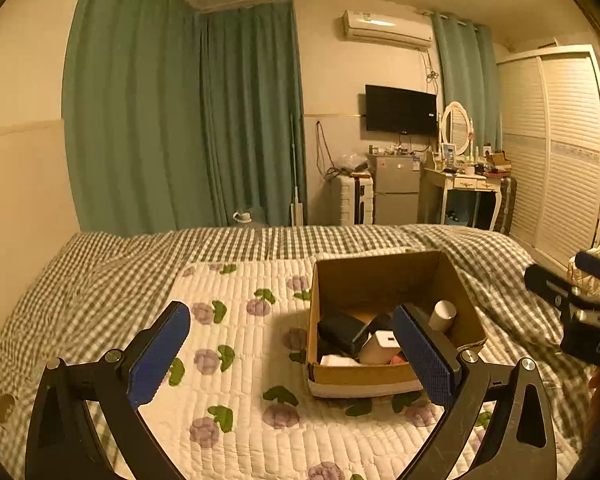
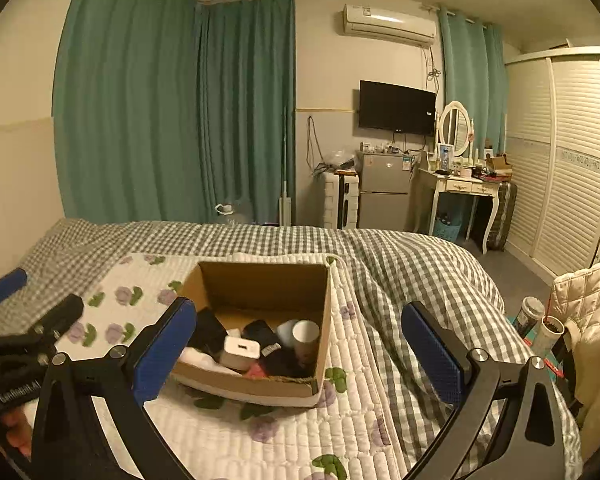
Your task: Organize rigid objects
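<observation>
Both grippers, left (image 1: pixel 296 356) and right (image 2: pixel 300 354), gape wide and empty just before the cardboard box (image 2: pixel 324 312) of small items on the bed (image 2: pixel 400 264).

Box (image 1: pixel 384 280) contents partly hidden behind blue pad (image 1: pixel 426 354); dark items (image 1: pixel 342 332) inside too dim to identify. Right gripper (image 1: pixel 580 304) blurred and cut off at frame edge (likewise left gripper (image 2: pixel 24 332) in right view). Dresser clutter (image 2: pixel 476 170) too small to tell.

Open cardboard box (image 2: pixel 324 320) on the bed holds assorted small objects (image 2: pixel 242 350)
</observation>
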Motion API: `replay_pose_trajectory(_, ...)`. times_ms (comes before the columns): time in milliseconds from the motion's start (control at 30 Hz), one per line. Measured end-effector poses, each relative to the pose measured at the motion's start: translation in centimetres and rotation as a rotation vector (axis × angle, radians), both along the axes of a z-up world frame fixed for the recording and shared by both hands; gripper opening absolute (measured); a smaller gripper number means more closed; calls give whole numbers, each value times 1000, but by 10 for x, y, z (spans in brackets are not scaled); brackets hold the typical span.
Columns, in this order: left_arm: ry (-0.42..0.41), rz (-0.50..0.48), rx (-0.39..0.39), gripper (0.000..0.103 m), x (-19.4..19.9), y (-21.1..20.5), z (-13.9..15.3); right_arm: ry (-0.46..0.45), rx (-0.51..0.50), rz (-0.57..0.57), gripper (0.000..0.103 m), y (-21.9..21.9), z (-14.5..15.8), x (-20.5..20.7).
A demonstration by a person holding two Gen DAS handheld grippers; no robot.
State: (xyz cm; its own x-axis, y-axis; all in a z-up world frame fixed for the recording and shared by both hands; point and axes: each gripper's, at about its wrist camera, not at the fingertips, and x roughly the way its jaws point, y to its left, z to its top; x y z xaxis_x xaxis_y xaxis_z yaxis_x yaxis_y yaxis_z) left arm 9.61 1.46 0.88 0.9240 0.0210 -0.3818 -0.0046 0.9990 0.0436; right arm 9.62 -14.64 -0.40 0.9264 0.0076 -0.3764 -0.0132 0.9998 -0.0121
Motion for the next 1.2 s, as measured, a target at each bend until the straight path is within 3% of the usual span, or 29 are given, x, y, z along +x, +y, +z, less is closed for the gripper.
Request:
replay_pose_trajectory(133,-9,6,-22,103,1,1,-11,35,7,-8,103,-4,-28,8)
replay_pose_trajectory(300,-10,3,-4,103,0,-5,-14,48,-23,-2,103,-2,-38,13)
replay_pose_trajectory(567,-4,-23,-36,103,-1,-4,-10,21,-39,-10,103,-1,-33,8)
replay_pose_trajectory(1200,22,-33,-25,103,2,-9,-13,23,-30,-7,103,0,-30,8)
